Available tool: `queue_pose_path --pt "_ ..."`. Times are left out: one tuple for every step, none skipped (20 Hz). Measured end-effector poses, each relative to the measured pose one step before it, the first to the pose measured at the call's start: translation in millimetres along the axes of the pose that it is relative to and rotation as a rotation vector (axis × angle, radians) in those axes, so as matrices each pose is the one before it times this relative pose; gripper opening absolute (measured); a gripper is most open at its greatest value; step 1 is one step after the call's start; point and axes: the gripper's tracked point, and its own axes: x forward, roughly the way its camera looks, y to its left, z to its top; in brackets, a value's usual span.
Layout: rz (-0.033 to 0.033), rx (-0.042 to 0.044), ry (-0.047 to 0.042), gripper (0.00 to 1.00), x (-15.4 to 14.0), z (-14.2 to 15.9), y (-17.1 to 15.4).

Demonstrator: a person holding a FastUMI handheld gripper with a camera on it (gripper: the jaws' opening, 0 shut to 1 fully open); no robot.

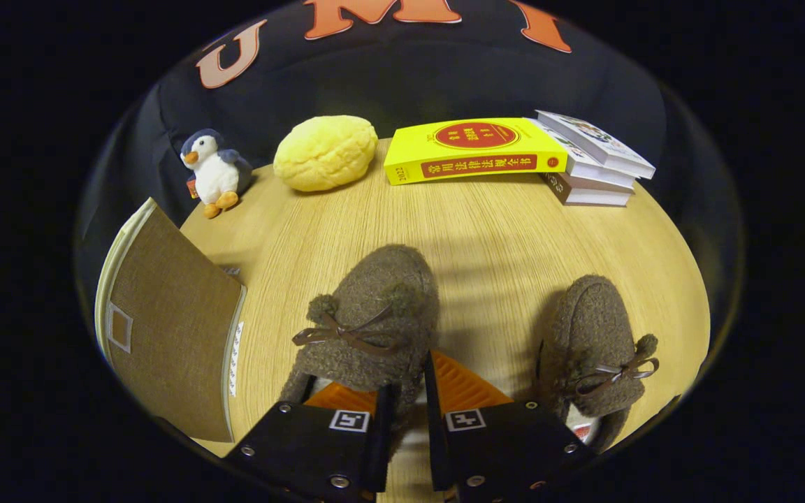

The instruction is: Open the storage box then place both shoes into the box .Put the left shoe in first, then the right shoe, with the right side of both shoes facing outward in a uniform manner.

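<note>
Item: gripper (408,391), fingers nearly closed on the side wall of the left shoe (367,314); we judge the first pickup in hand. Storage box (172,328), lid raised, just left of that shoe; right shoe (595,349) well right. Next, we lift and carry it boxward.

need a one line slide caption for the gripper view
Gripper closed on the heel edge of the near fuzzy brown shoe, second shoe alongside, box lid raised.
</note>
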Motion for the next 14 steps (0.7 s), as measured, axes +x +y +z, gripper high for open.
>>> queue_pose_path --pt "-0.00014 0.01774 -0.00042 0.22 0.1 -0.86 1.15" --pt "-0.00057 0.0195 0.00775 0.15 -0.57 0.75 -0.18" --pt "0.00035 0.0208 0.00872 0.12 -0.12 0.12 -0.27" --pt "0.0022 0.02595 0.00771 0.08 -1.03 1.24 -0.31" --pt "0.01397 0.02838 0.01939 0.05 -2.59 -2.09 1.32" --pt "0.0133 0.02766 0.0147 0.03 -4.92 -0.76 1.79" --pt "0.01485 0.01855 0.00196 0.02 -5.21 2.1 2.49" --pt "0.0092 0.01214 -0.00937 0.03 -6.65 5.33 2.32" --pt "0.00702 0.01062 -0.01111 0.03 -8.59 5.27 3.26" --pt "0.00896 0.00995 -0.00952 0.03 -8.23 7.01 5.46" --pt "0.01067 0.00297 -0.00946 0.03 -9.8 7.72 8.48" --pt "0.01358 -0.00816 -0.01086 0.03 -10.52 8.12 9.23" --pt "0.01638 -0.01142 -0.01118 0.03 -11.12 8.59 10.91" --pt "0.01754 -0.01411 -0.00806 0.03 -10.68 7.91 12.29"
